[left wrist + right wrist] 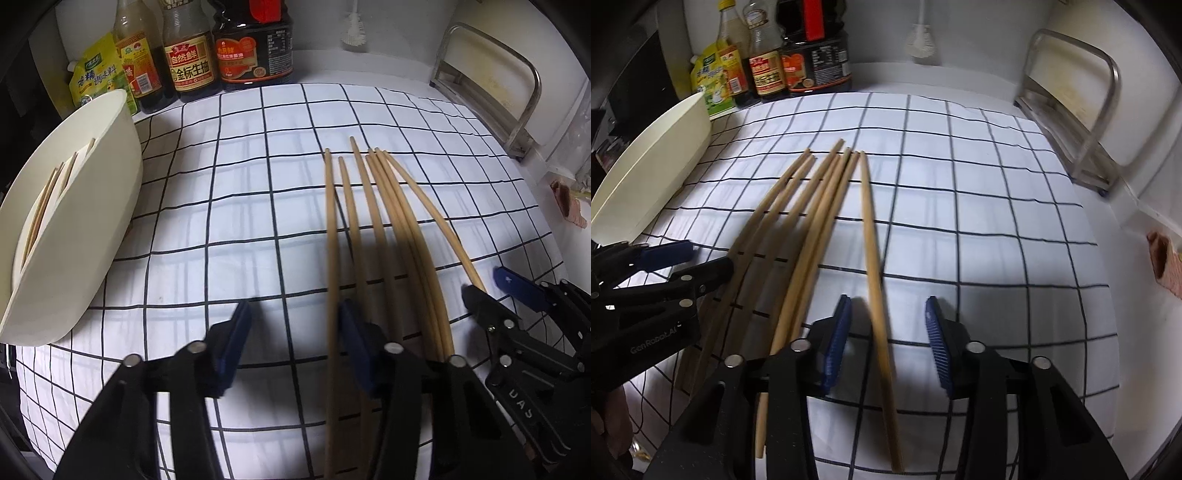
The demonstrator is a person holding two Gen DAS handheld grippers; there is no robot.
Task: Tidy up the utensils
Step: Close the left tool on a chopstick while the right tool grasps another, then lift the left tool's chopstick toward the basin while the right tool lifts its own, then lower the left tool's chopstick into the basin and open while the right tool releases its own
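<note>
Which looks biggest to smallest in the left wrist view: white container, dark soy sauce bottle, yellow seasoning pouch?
1. White container, easily largest, though it sits nearest the camera.
2. Dark soy sauce bottle, top cut off by the frame.
3. Yellow seasoning pouch, smallest, partly hidden behind the container.

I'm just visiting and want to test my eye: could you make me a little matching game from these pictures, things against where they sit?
Things:
1. chopsticks
2. holder
3. bottles
4. rack

Places:
A. far right, by the wall
B. loose on the checked cloth
C. back row, far left
D. left edge of the cloth

Pairs: 1-B, 2-D, 3-C, 4-A
</note>
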